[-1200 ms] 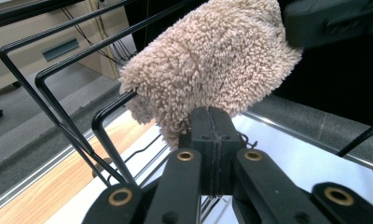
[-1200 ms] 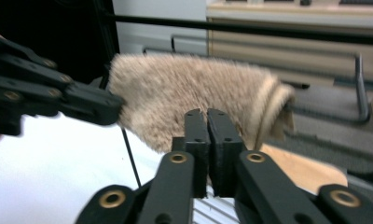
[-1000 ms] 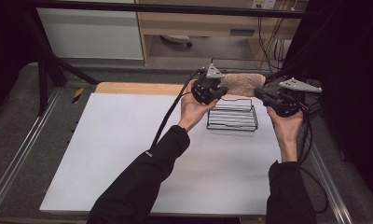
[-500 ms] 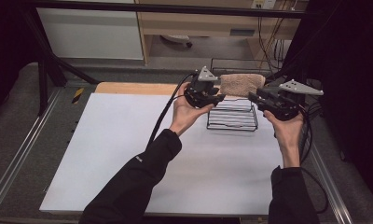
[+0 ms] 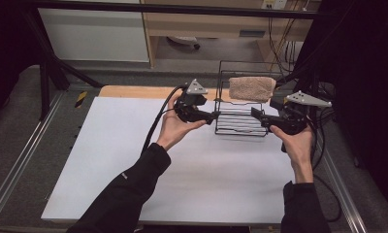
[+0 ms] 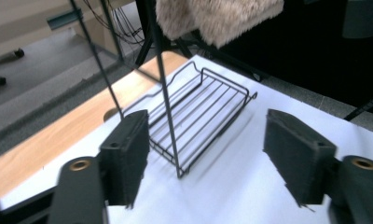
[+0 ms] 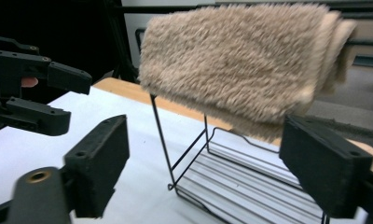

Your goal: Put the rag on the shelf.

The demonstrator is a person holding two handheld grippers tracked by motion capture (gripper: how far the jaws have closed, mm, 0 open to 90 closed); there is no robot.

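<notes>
Wire rack [image 5: 240,114] stands upright on the white counter [image 5: 134,160], at about 1 o'clock from counter centre, near the far edge by the wood strip [image 5: 134,91]. Beige fluffy towel [image 5: 251,88] is draped over the rack's top bar, hanging free, folded, w/ nothing gripping it.

Left tool [image 5: 212,116] sits at the rack's 9 o'clock side, tips just beside the lower frame. Its jaws have just been opening and now stand wide apart. In the left gripper view [image 6: 217,163] a rack upright [image 6: 168,107] and the base corner lie between the jaws, but the pads aren't pressing on the wire; holds nothing.

Right tool [image 5: 256,112] is at the rack's 3 o'clock side, tips close to the frame. Jaws have also just been opening, now wide. In the right gripper view [image 7: 208,158] the towel [image 7: 240,60] hangs above and between the jaws, its lower edge near the right-hand pad; can't tell if it brushes it. Rack base [image 7: 250,186] is below, btw the jaws. No grip on anything.

Left tool also shows at 9 o'clock in the right gripper view [image 7: 70,100], jaws parted.

Both forearms in dark sleeves [image 5: 129,194] come in from 6 o'clock.
</notes>
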